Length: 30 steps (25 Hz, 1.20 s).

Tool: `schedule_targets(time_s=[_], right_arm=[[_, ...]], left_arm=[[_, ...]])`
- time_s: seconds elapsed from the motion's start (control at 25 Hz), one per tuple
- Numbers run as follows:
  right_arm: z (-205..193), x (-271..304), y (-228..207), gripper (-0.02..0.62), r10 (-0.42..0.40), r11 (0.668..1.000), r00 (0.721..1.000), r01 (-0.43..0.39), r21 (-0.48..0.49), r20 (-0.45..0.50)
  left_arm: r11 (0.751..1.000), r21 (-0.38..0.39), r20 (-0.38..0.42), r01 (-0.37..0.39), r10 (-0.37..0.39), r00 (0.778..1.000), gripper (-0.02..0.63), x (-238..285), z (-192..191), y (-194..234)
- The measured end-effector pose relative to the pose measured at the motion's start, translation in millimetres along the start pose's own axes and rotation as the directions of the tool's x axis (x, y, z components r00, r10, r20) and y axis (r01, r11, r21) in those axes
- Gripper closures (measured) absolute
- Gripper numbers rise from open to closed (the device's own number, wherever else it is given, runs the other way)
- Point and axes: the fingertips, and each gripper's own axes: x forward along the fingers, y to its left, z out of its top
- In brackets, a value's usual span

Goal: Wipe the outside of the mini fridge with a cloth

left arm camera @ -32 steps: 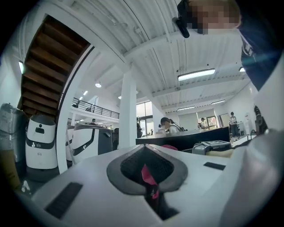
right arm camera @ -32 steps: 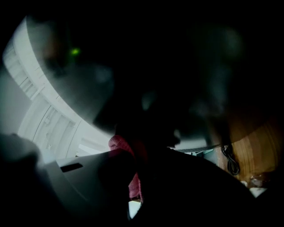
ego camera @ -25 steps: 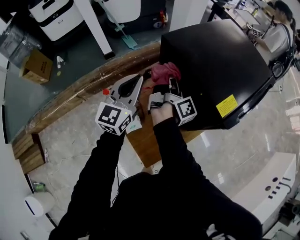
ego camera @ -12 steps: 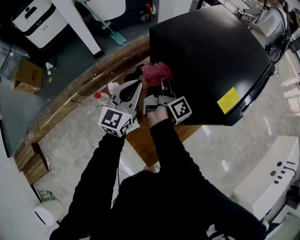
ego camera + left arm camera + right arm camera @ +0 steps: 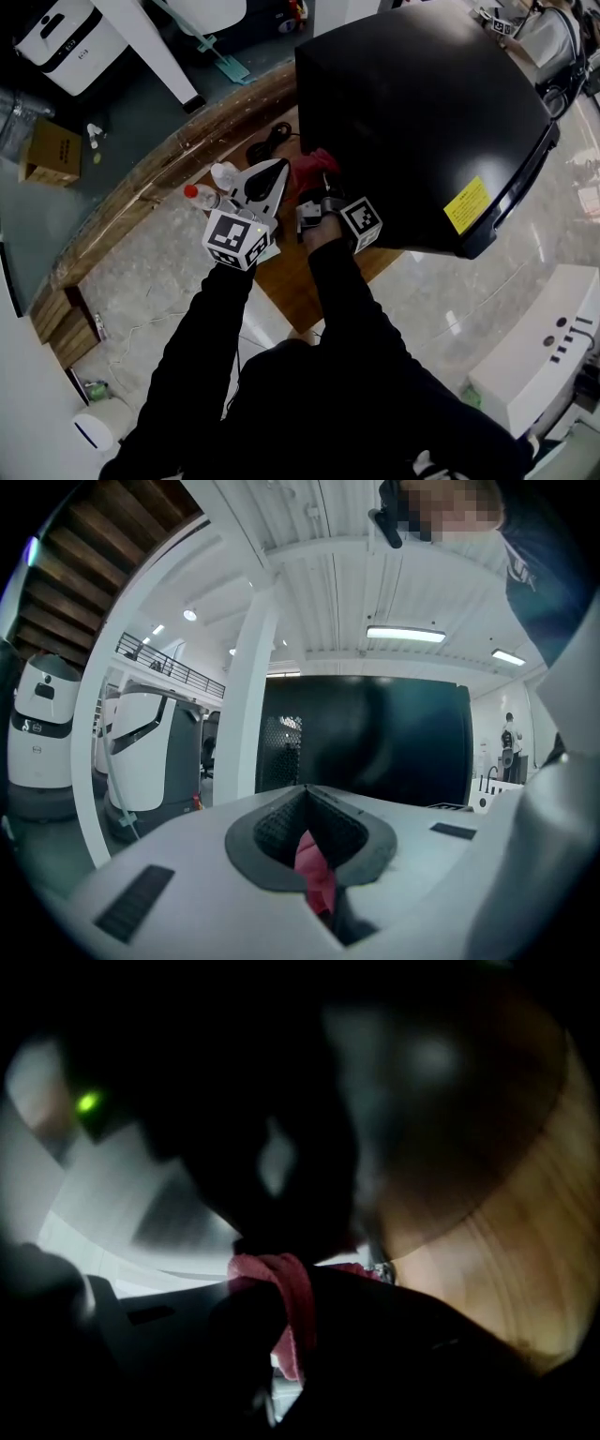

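2 gripper views alone show jaws pinching the cloth (image 5: 292, 1302)

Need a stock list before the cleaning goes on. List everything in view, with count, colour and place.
mini fridge: one, black, on the wooden table, yellow label near its edge
red cloth: one, red, against the fridge's side, low down
small bottles: two, one red-capped, on the table left of the grippers
cable: one, black, coiled on the table by the fridge
wooden table: one, brown
cardboard box: one, brown, on the floor far left
left gripper: one, white, jaws together, cloth showing between them
right gripper: one, dark, shut on the cloth
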Motion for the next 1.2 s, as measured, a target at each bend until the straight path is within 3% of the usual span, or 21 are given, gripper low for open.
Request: schedule_targets(time_s=[0.36,0.76,0.96,1.2], right_arm=[[13.8,-2.8,-77.4,0.580,-0.112,0.994,0.994,0.112,0.000,0.007],[22.1,-8.6,-132.6,0.580,-0.204,0.978,0.978,0.201,-0.060,-0.035],[13.7,-23.3,-98.7,0.580,-0.162,0.981,0.984,0.152,-0.120,-0.079],[-19.4,-62.2,0.0,0.580,-0.037,0.983,0.983,0.004,-0.181,-0.182]], left_arm=[[0.999,-0.035,-0.085,0.017,-0.020,0.996,0.600,14.0,-53.7,-12.2],[0.998,-0.058,-0.142,0.004,-0.012,0.990,0.600,4.0,-78.0,-16.5],[0.998,-0.059,-0.121,-0.001,-0.006,0.993,0.600,-5.9,-63.8,-19.3],[0.999,-0.048,-0.064,0.008,-0.011,0.998,0.600,-30.6,-12.4,-40.5]])
